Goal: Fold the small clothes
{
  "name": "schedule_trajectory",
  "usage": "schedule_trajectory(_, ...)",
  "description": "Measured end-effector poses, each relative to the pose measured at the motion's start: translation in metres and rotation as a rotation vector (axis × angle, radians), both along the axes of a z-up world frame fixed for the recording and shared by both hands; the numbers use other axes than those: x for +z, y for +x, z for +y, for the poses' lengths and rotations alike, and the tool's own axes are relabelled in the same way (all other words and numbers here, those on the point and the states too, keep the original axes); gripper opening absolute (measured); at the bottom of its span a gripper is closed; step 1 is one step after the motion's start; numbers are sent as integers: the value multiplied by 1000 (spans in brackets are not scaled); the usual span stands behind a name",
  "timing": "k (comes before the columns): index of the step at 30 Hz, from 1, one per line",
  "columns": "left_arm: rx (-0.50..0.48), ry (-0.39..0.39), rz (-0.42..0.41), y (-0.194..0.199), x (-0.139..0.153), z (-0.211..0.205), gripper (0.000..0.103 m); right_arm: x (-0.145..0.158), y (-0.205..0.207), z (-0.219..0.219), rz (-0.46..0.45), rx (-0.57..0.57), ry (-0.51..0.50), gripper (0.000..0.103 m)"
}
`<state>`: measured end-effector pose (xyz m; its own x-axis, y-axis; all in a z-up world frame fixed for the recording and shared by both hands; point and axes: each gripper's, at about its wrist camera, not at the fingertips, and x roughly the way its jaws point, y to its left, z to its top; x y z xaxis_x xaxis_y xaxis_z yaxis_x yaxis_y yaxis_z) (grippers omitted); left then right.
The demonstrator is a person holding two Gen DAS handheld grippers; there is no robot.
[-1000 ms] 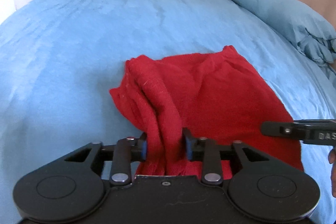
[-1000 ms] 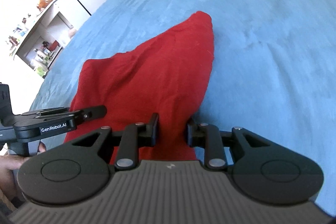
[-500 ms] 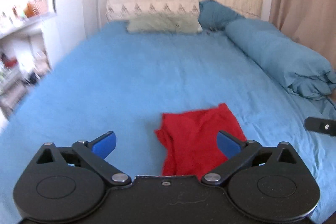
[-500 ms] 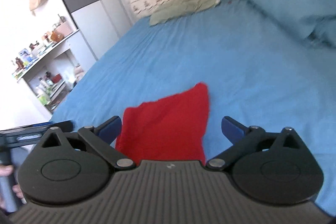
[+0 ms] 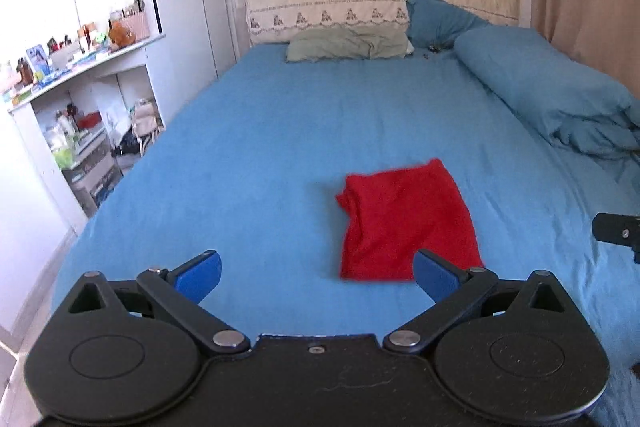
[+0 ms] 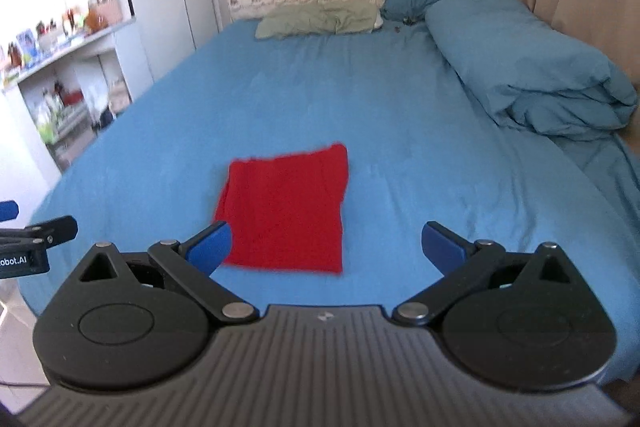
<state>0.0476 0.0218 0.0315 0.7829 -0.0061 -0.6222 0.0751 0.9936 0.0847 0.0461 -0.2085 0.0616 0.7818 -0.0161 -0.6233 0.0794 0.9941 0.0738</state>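
Both grippers stand with their blue pads spread wide and nothing between them: the left gripper (image 5: 316,277) fills the bottom of its own view, the right gripper (image 6: 326,245) the bottom of its view, and each peeks into the other's frame at the edge. Their jaws have just been opening, and the cloth they pinched now lies free of them. That red garment (image 5: 404,223) rests flat on the blue bedsheet (image 5: 260,155), lower centre-right in the left view and lower centre-left in the right view (image 6: 286,211), folded into a rough rectangle. Its left edge looks bunched, with a thick roll of layers there rather than a crisp crease, while the far right corner pokes up a little. To my eye the fold is largely made, and whether another is wanted I cannot tell. The risk from here is that the lumpy left side springs open or slides, since soft knit on a soft mattress does not hold a crease; a careless re-grip that catches only the top layer would drag the stack apart. The rolled blue duvet (image 6: 532,79) at the right and the green pillow (image 5: 348,45) at the top lie well apart from it.
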Motion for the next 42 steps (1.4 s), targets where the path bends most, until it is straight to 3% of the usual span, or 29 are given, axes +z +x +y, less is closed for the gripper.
schedule_trajectory(7, -13, -46, 43, -30, -14, 6, 103, -28, -39, 12, 79, -16, -73, 103)
schedule_trajectory(14, -11, -52, 48, -37, -21, 5, 103, -49, -51, 10, 137, -61, -69, 103)
schedule_trajectory(20, -17, 1, 40, -40, -24, -1, 103, -50, -52, 9, 141, -68, -58, 103)
schedule_trajectory(42, -33, 25, 17, -42, -21, -8, 103, -48, -48, 1, 135, -68, -23, 103)
